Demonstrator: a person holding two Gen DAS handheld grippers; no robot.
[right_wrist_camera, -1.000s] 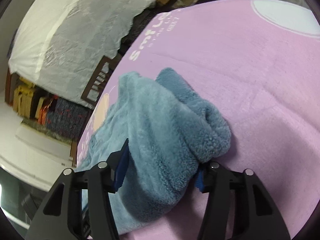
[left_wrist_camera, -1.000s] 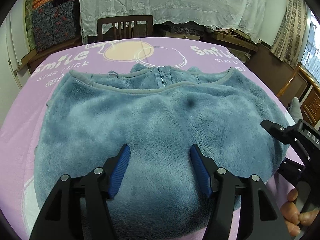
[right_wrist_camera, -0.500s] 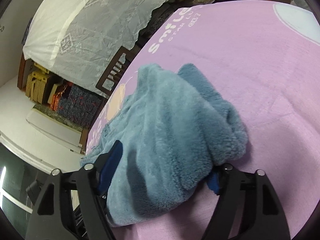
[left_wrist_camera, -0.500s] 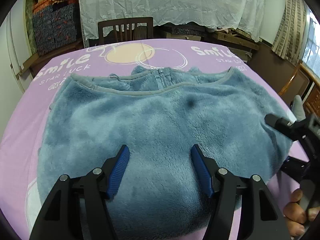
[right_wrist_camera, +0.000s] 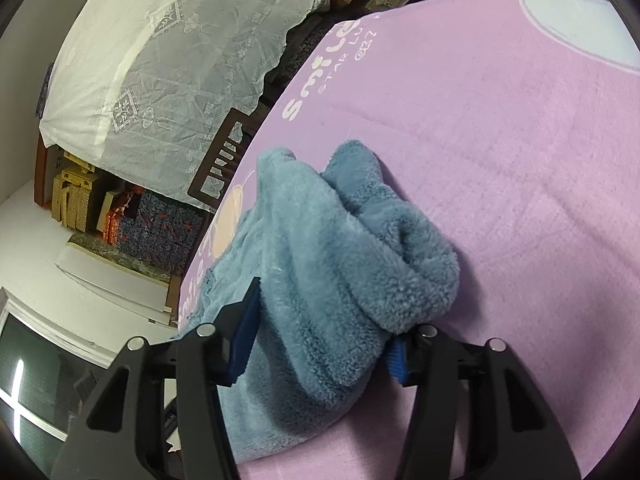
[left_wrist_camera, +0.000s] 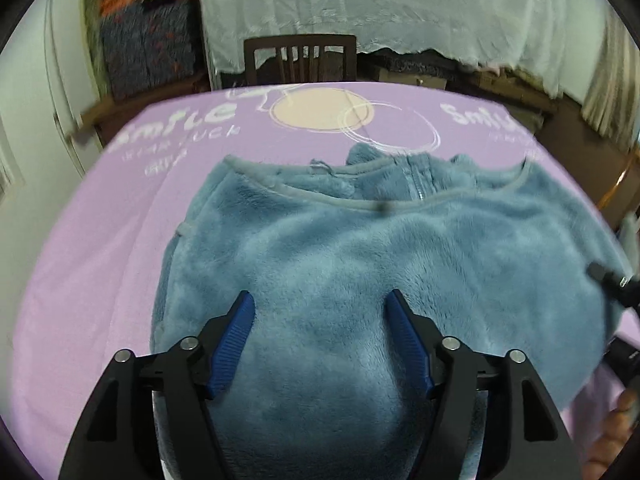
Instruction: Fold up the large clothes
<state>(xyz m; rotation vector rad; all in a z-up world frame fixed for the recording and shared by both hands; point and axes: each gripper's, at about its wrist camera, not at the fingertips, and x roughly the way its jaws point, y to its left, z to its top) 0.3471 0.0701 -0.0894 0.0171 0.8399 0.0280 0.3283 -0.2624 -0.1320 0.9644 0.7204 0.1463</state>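
Stacked boxes [left_wrist_camera: 148,44]: far left of left wrist view, behind the table, dark patterned, blurred.
Purple cloth [left_wrist_camera: 88,240]: covers the table; white "Smile" lettering and a cream circle print near the far edge.
Chair [left_wrist_camera: 300,60]: dark wood, slatted back, at the table's far edge, centre.
White lace sheet [left_wrist_camera: 380,4]: draped over furniture behind the chair.
Blue fleece garment [left_wrist_camera: 380,248]: lies on the purple cloth, centre to right in left wrist view; hem band and a short zipper at its far edge; 1 small dark spot near that band.
Left gripper [left_wrist_camera: 320,312]: hangs above the garment's near part, 2 blue pads spread, jaws opening; fleece shows between and beneath the pads, neither pad pressing on it.
Right gripper, as seen from the left wrist [left_wrist_camera: 616,284]: black tip at the garment's right edge, blurred; fingers of a hand [left_wrist_camera: 612,440] show below it at the frame corner.
Right gripper, own view [right_wrist_camera: 324,340]: 2 pads flank a thick rolled bundle of the fleece [right_wrist_camera: 340,264] at its edge on the cloth; jaws closing, both pads against the pile, the right pad largely hidden by it.
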